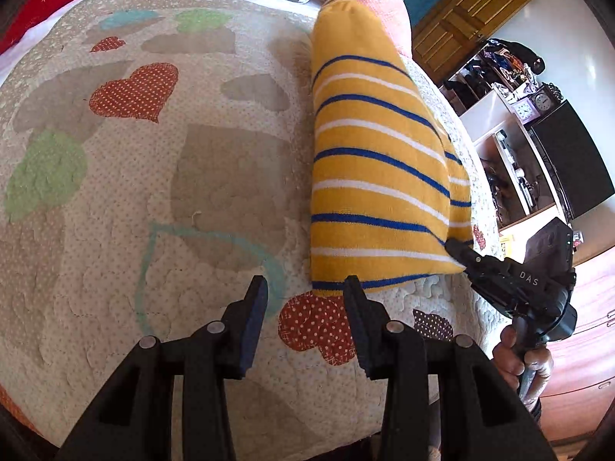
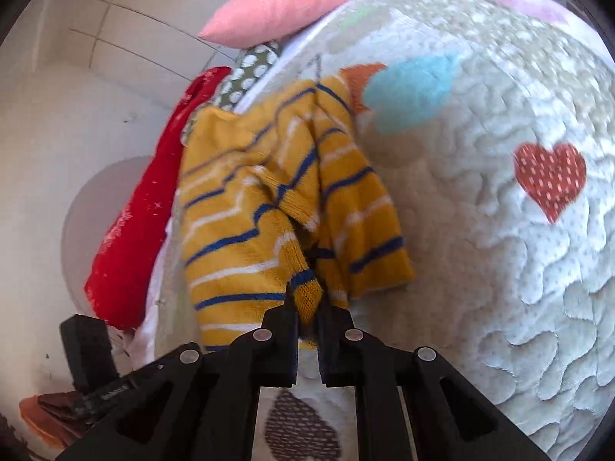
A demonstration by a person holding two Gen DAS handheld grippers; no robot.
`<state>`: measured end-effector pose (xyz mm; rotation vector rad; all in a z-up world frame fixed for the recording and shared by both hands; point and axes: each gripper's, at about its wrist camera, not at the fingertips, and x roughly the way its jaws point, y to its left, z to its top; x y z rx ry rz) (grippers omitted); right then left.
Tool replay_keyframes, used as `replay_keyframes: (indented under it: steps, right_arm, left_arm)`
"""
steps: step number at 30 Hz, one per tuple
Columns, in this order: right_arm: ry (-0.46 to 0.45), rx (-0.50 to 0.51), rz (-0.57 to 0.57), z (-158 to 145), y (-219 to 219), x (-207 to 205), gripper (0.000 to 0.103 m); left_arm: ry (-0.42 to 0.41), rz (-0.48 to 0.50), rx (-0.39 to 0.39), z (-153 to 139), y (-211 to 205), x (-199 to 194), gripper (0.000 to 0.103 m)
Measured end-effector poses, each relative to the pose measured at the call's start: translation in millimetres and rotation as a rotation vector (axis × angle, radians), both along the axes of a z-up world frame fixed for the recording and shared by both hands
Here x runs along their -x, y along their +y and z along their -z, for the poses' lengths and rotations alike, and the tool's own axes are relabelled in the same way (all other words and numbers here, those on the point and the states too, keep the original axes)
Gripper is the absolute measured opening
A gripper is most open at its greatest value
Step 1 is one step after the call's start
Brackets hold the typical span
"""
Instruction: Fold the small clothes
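Fingers [image 2: 326, 315] of the right gripper [image 2: 307, 307] pinch the striped garment [image 2: 246, 207], seemingly lifted.

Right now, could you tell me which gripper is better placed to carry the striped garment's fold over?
The right gripper: it is already clamped on the yellow striped garment, lifting its corner. The left gripper is open and holds nothing, just beside the garment's near edge.

Left wrist view: looks forward and down along its own fingers, from near above the quilt [image 1: 161, 192], toward the pillows at the bed's far end; the room's shelves fall at its right edge. Right wrist view: set very near the striped garment [image 2: 276, 199], facing across the bed toward a white wall. Both views share the garment, quilt and pink pillow [image 2: 284, 7].
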<state>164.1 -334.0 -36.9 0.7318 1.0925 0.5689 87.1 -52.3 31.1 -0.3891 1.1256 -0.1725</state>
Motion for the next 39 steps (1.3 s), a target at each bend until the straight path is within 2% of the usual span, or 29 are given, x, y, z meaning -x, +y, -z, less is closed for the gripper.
replay_keyframes:
  steps: [2, 4, 7, 10, 13, 17, 18, 20, 21, 22, 23, 24, 26, 30, 32, 36, 39]
  right_arm:
    - [0.011, -0.02, 0.003, 2, -2, -1, 0.008]
    - [-0.035, 0.02, -0.005, -14, 0, -1, 0.012]
    - [-0.138, 0.15, -0.023, -44, 6, -1, 0.018]
    - [-0.209, 0.226, 0.023, -70, 2, -3, 0.019]
    - [-0.282, 0.235, 0.095, -95, -1, -13, 0.019]
    - [-0.327, 0.173, 0.025, -111, 22, -39, 0.019]
    - [-0.314, 0.136, -0.017, -109, 30, -47, 0.019]
    - [-0.232, 0.054, -0.131, -91, 47, -62, 0.019]
    - [-0.18, 0.063, -0.172, -78, 54, -70, 0.019]
    - [-0.14, 0.151, -0.171, -64, 59, -75, 0.012]
    - [-0.109, 0.249, -0.162, -50, 61, -78, 0.0]
    - [-0.094, 0.279, -0.163, -38, 60, -81, 0.0]
    - [-0.092, 0.235, -0.14, -32, 51, -80, 0.0]
    - [-0.177, 0.385, -0.173, -45, 65, -68, 0.0]
    - [-0.214, 0.407, -0.179, -45, 64, -62, 0.0]
    - [-0.184, 0.305, -0.14, -35, 34, -52, 0.0]
    - [-0.15, 0.255, -0.102, -31, 9, -41, 0.0]
  left_arm:
    - [-0.006, 0.016, -0.008, -2, -7, -3, 0.039]
    - [-0.026, 0.039, -0.029, -6, -16, -7, 0.039]
    - [-0.028, 0.057, -0.052, -3, -25, -21, 0.04]
    - [0.001, 0.06, -0.065, 9, -32, -31, 0.04]
    - [-0.006, 0.065, -0.097, 13, -40, -30, 0.042]
    - [-0.005, 0.056, -0.126, 12, -45, -29, 0.043]
    - [-0.003, 0.054, -0.129, 12, -46, -28, 0.043]
    - [-0.001, 0.056, -0.133, 10, -47, -28, 0.043]
    - [-0.001, 0.06, -0.134, 9, -47, -26, 0.043]
    - [-0.004, 0.066, -0.134, 7, -45, -23, 0.043]
    - [-0.01, 0.072, -0.134, 5, -44, -19, 0.043]
    - [-0.017, 0.074, -0.139, 2, -43, -14, 0.043]
    - [-0.036, 0.071, -0.156, -2, -41, -2, 0.043]
    - [-0.064, 0.038, -0.195, -10, -37, 21, 0.045]
    - [-0.073, 0.016, -0.204, -14, -33, 28, 0.045]
    - [-0.108, -0.026, -0.285, -23, -27, 46, 0.052]
    - [-0.124, -0.051, -0.339, -27, -23, 55, 0.053]
